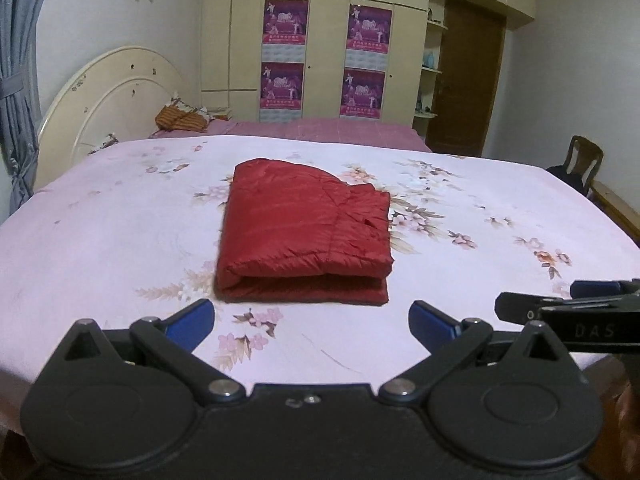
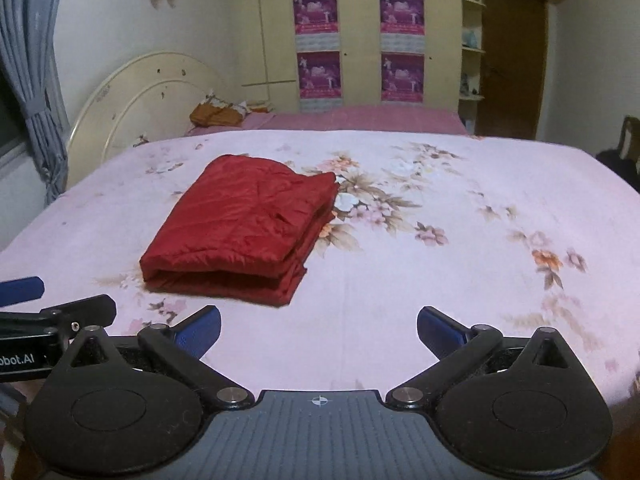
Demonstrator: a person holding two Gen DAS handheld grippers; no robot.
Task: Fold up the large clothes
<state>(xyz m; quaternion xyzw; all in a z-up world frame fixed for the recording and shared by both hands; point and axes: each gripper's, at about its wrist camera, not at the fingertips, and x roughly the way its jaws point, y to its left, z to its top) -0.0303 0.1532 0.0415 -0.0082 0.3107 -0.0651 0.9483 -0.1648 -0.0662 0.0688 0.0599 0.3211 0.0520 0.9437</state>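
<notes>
1. Left wrist view: we find the left gripper [image 1: 311, 318] with its fingers [image 1: 191, 318] spread wide and nothing between them. The red garment [image 1: 304, 232] lies ahead of the fingers on the bed [image 1: 100, 232], folded into a compact rectangle, its doubled edge facing us, clear of both fingertips.

2. Same view: the right gripper [image 1: 532, 300] shows at the right edge, also apart from the garment.

3. Right wrist view: the right gripper's own fingers [image 2: 440, 330] are likewise spread and empty. The garment sits ahead and to the left of them, untouched; part of the left gripper shows at the left edge.

4. Judgement: the fold looks complete. To finish well, we should keep both pairs of fingers clear of the bundle, so that no layer is snagged or lifted open, and check that the stacked right-hand edges stay aligned.
</notes>
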